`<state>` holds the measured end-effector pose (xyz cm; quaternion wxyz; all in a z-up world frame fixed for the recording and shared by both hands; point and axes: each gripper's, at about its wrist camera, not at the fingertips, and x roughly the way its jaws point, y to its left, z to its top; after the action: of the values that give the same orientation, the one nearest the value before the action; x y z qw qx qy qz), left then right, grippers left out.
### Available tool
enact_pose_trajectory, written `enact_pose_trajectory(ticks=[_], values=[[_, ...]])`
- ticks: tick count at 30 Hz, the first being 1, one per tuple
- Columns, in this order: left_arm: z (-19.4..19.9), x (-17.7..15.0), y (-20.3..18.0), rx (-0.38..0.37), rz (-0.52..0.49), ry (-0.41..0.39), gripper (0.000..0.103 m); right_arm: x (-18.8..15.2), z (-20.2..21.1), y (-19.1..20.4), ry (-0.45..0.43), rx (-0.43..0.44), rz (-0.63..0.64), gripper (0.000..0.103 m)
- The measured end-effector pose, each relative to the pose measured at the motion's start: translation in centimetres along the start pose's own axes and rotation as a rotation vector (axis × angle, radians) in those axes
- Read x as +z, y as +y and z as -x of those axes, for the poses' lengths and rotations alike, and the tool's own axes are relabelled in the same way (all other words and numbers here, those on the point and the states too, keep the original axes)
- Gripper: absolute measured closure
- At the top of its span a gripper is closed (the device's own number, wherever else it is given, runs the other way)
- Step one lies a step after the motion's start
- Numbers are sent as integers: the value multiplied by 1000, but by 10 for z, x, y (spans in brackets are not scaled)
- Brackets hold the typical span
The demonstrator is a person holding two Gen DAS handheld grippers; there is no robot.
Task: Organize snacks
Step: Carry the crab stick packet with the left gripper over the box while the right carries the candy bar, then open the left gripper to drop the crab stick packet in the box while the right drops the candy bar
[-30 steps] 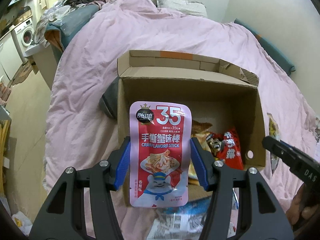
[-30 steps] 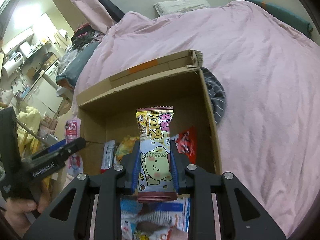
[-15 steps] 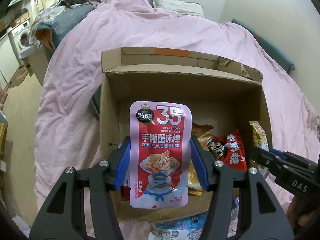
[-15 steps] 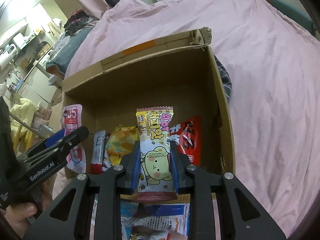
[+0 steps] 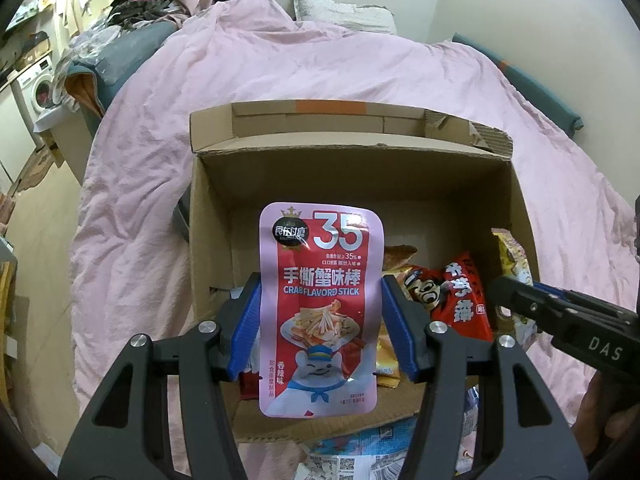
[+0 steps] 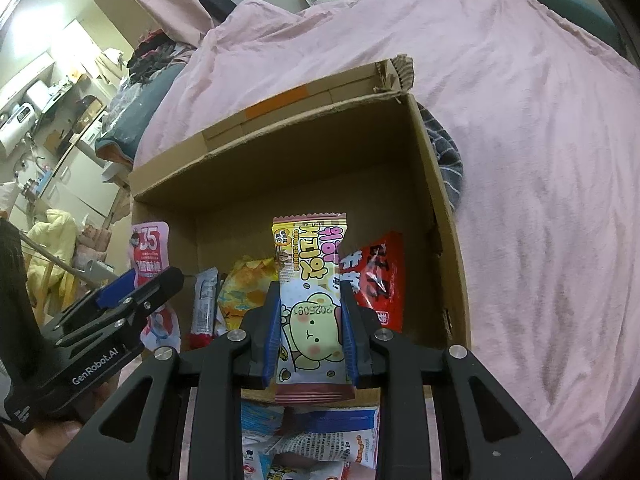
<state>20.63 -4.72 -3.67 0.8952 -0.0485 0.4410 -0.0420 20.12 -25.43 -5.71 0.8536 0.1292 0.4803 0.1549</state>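
An open cardboard box sits on a pink duvet. My left gripper is shut on a pink and red crab flavored stick pouch, held upright over the box's near left part. My right gripper is shut on a yellow and pink cookie packet with a cartoon bear, held above the box's near middle. Inside the box lie a red snack bag, an orange-yellow packet and a slim stick packet. Each gripper shows at the edge of the other's view.
The pink duvet spreads around the box, with a grey striped cloth by the box's right wall. Several loose snack packets lie in front of the box. A pillow lies at the bed's head; clutter and a washing machine stand at left.
Both views now sit closer over the box, which fills more of each frame. The pouch and the cookie packet stay gripped the same way.
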Motion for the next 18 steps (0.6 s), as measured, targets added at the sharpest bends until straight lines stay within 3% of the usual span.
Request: enact_pose_trajectory(ticks=[15,17,18], values=[[8,1,0,4,-4,-43,49,-2,13,2,-37,64,-3,72],[6,1,0,2,-5,-33,40,-2,14,0,-35,72,-16,72],[5,1,1,-2,-3,-25,26,-1,14,-1,-32,77,-22,72]])
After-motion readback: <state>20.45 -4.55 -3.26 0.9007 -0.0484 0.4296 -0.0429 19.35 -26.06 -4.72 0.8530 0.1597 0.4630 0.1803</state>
